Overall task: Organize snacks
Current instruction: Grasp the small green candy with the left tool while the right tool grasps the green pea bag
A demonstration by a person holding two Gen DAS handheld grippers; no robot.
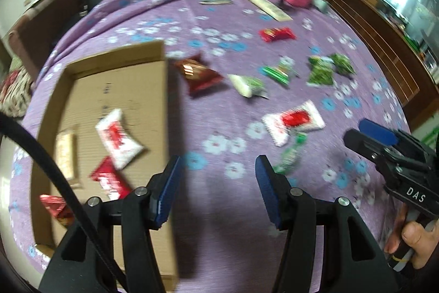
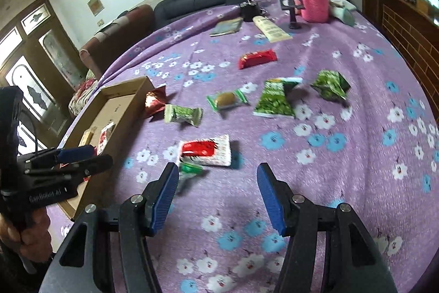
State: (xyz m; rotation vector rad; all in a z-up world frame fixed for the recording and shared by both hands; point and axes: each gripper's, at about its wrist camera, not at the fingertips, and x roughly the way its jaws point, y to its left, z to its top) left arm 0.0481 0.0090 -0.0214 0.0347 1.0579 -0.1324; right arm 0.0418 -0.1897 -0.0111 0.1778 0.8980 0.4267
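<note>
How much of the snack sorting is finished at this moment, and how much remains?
Done: the cardboard box already holds a few snacks, among them a white-and-red packet and a red packet. In hand: nothing; the left gripper and the right gripper are both open and empty. Left: several snacks lie on the purple tablecloth, including a white-and-red packet, green packets and a red bar.

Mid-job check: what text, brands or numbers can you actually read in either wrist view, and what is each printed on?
"DAS": white letters on the black body of the right gripper, seen from the left wrist view.
Pale lettering on the black body of the left gripper: too blurred to read.
Print on the white-and-red snack packet, the green snack bag and the brown cardboard box: blurred, unreadable.
</note>
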